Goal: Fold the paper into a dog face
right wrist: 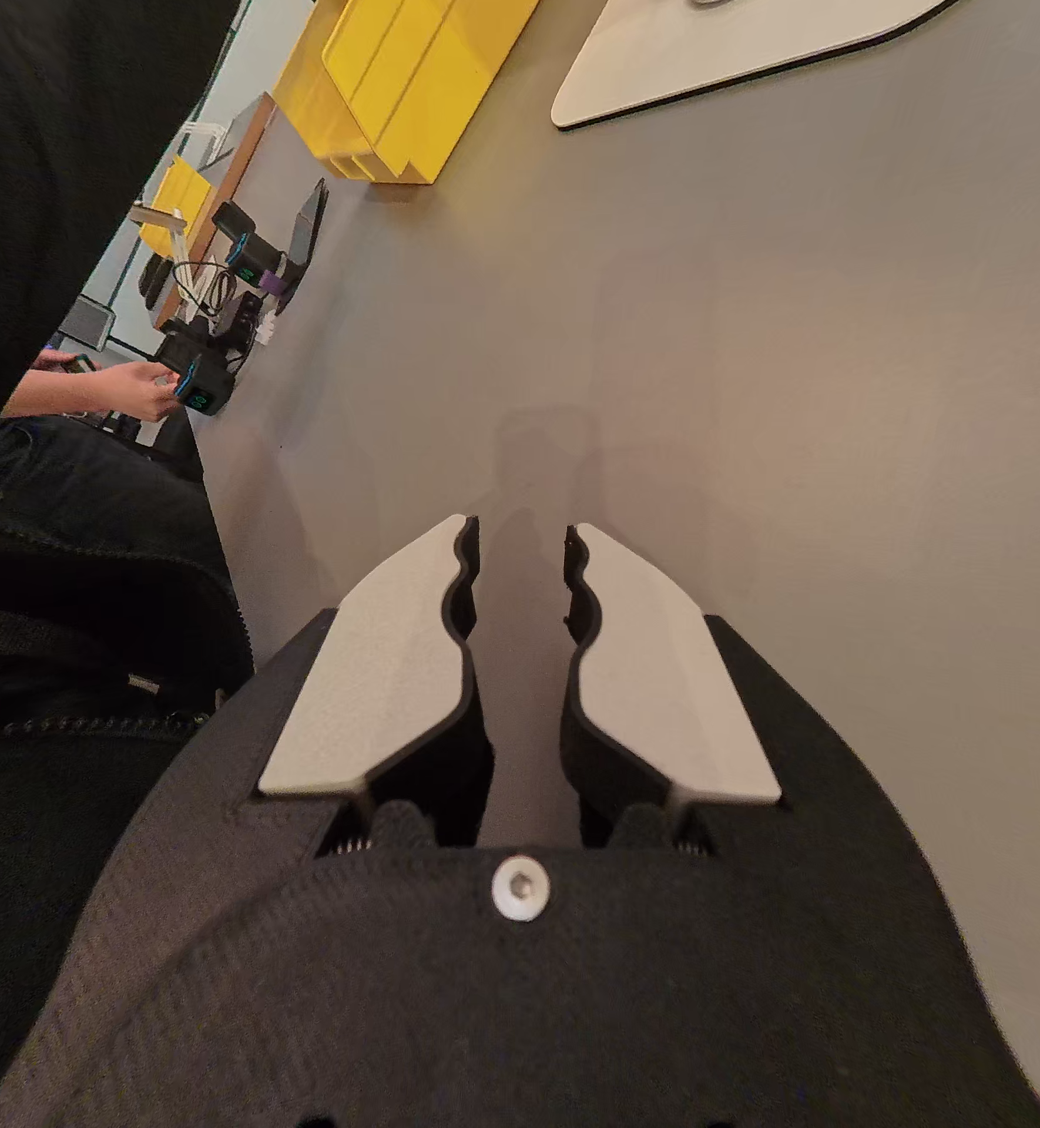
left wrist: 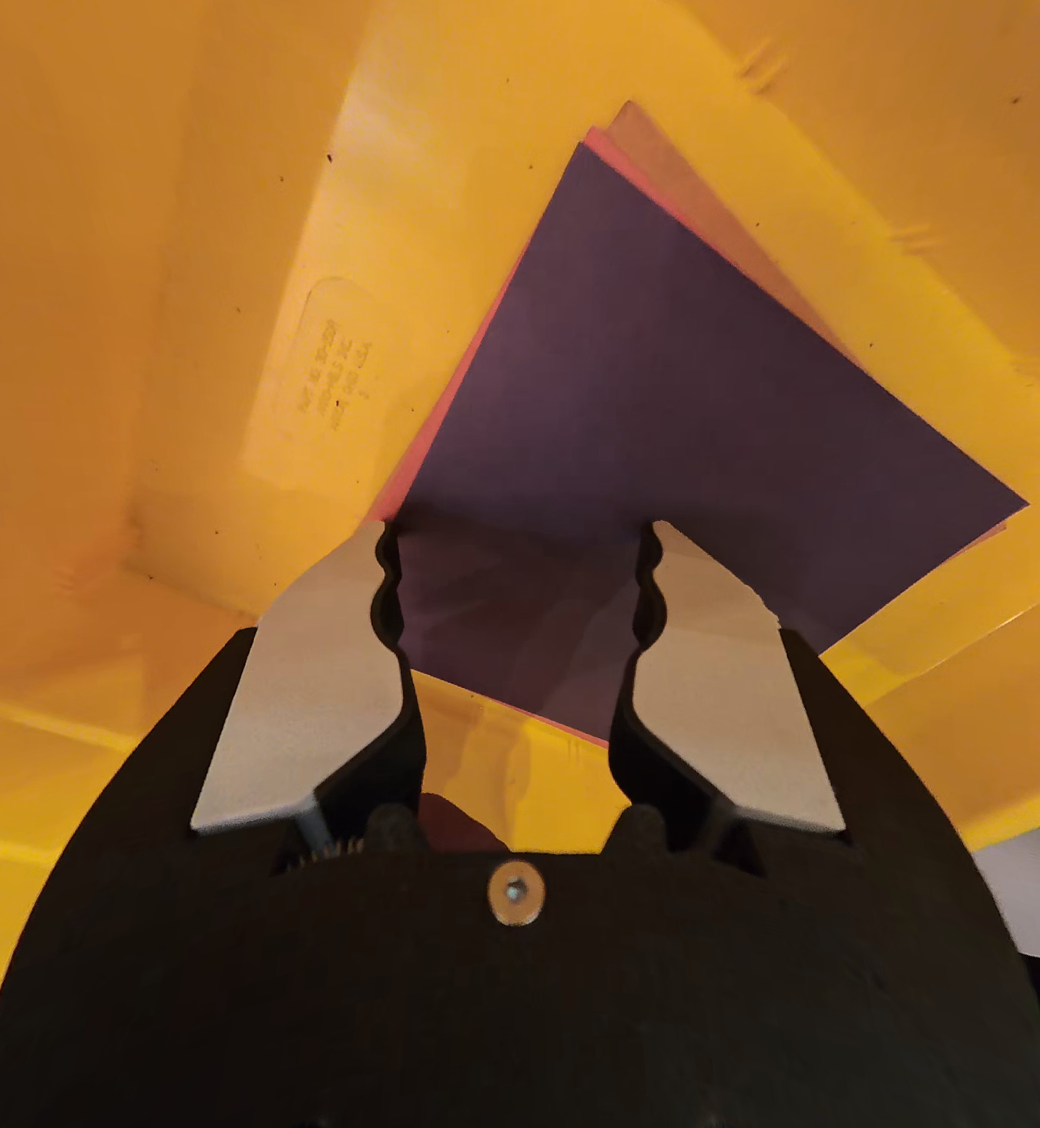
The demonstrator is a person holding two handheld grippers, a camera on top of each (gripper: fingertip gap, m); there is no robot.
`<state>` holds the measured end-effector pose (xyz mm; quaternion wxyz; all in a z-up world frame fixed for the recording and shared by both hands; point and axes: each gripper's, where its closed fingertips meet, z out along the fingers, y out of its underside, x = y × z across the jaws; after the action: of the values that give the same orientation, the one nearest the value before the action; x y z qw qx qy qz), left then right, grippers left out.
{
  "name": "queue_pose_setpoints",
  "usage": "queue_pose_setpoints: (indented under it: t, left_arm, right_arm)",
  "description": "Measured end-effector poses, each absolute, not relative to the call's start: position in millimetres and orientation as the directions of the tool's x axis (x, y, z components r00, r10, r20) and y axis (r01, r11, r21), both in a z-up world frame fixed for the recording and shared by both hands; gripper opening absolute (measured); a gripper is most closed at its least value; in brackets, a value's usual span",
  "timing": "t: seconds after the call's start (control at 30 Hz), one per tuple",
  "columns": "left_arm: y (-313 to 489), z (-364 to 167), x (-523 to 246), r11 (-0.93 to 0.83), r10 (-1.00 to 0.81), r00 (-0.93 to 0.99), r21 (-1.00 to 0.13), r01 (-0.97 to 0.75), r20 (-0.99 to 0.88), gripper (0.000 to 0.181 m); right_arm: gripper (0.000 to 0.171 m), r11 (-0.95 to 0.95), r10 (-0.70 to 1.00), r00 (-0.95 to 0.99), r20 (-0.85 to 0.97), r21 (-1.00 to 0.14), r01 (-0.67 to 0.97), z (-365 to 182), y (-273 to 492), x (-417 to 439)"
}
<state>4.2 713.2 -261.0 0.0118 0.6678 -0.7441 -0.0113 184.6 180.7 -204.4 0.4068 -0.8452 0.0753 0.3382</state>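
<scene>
In the left wrist view a stack of square papers lies on the floor of a yellow bin (left wrist: 212,317). The top sheet is dark purple (left wrist: 676,403), with a pink sheet (left wrist: 444,421) and an orange sheet (left wrist: 707,207) showing at its edges underneath. My left gripper (left wrist: 520,531) is open, inside the bin, its fingertips just over the near part of the purple sheet and holding nothing. My right gripper (right wrist: 520,528) is open and empty, low over a bare grey table (right wrist: 749,378).
In the right wrist view the yellow bin (right wrist: 401,79) stands at the far left of the table and a white board (right wrist: 719,55) lies at the far right. A person's dark clothing (right wrist: 66,152) fills the left side. Another person's hand (right wrist: 133,384) holds a black device beyond the table edge. The gap from one gripper's tips to the other's is roughly 55 cm.
</scene>
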Motion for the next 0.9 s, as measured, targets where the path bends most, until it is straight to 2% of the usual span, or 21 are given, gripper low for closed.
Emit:
queue_pose_setpoints:
  t: [0.07,0.13,0.23,0.43,0.63,0.77,0.9]
  left_arm:
    - [712.0,-260.8,4.4,0.112,-0.994,-0.112,0.028,-0.993,0.001,0.072]
    - [708.8,-259.8,5.9,0.128,-0.992,-0.128,0.017,-0.992,-0.001,0.06]
    - [705.2,-259.3,5.3,0.13,-0.992,-0.13,0.017,-0.991,0.0,0.052]
    - [703.0,-256.7,5.0,0.136,-0.989,-0.137,0.019,-0.991,-0.063,0.047]
    - [703.8,-251.6,1.8,0.13,-0.978,-0.127,-0.008,-0.991,-0.167,0.022]
    - [700.8,-243.8,1.1,0.119,-0.975,-0.107,-0.05,-0.992,-0.196,0.005]
    - [694.3,-226.9,0.4,0.107,-0.972,-0.081,-0.11,-0.988,-0.221,0.0]
  right_arm:
    - [0.026,-0.659,0.148,0.76,-0.632,-0.637,-0.401,-204.8,180.4,185.1]
    - [0.026,-0.655,0.149,0.756,-0.637,-0.636,-0.407,-203.9,180.3,185.5]
    - [0.026,-0.656,0.151,0.756,-0.637,-0.637,-0.406,-204.0,180.0,185.7]
    - [0.026,-0.656,0.155,0.759,-0.632,-0.64,-0.4,-203.8,179.6,185.9]
    - [0.026,-0.657,0.16,0.761,-0.629,-0.643,-0.393,-203.5,179.3,185.1]
    - [0.026,-0.654,0.168,0.763,-0.624,-0.65,-0.387,-201.7,179.7,184.0]
    - [0.026,-0.651,0.179,0.77,-0.613,-0.66,-0.374,-199.3,179.5,182.1]
